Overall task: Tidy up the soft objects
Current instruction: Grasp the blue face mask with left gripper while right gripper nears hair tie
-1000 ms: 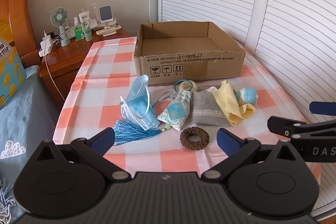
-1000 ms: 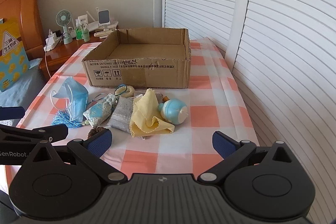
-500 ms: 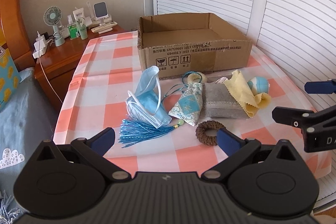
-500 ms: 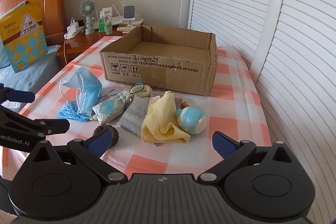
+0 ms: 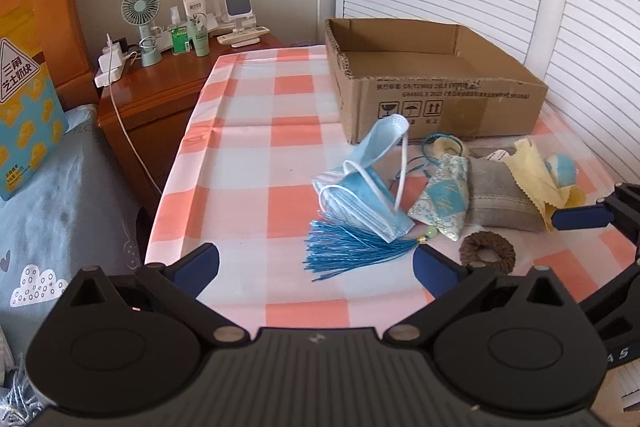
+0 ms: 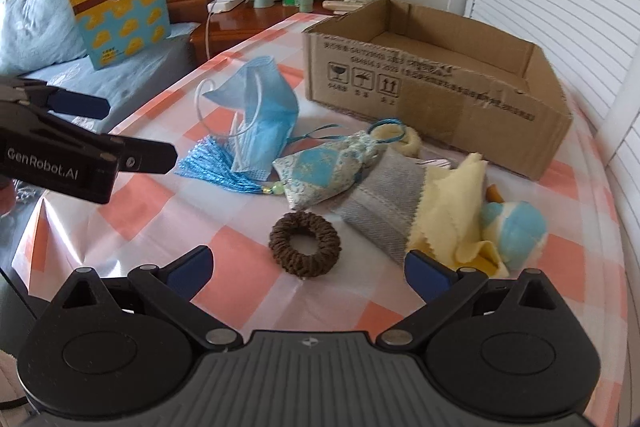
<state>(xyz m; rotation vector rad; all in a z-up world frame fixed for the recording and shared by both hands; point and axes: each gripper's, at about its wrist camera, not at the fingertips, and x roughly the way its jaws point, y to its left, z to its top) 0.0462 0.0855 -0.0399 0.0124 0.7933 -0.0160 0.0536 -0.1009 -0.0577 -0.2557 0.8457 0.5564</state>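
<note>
Both my grippers hang open and empty above the near edge of the bench (image 5: 248,163): the left gripper (image 5: 316,265) before the tassel (image 5: 348,249), the right gripper (image 6: 306,267) just over the scrunchie (image 6: 305,241). The mask (image 6: 260,115), sachet (image 6: 324,171), grey pouch (image 6: 382,215), yellow cloth (image 6: 448,203) and blue toy (image 6: 514,227) lie clustered before the empty box (image 6: 440,75).

Both wrist views share the cardboard box (image 5: 436,83) ahead.
</note>
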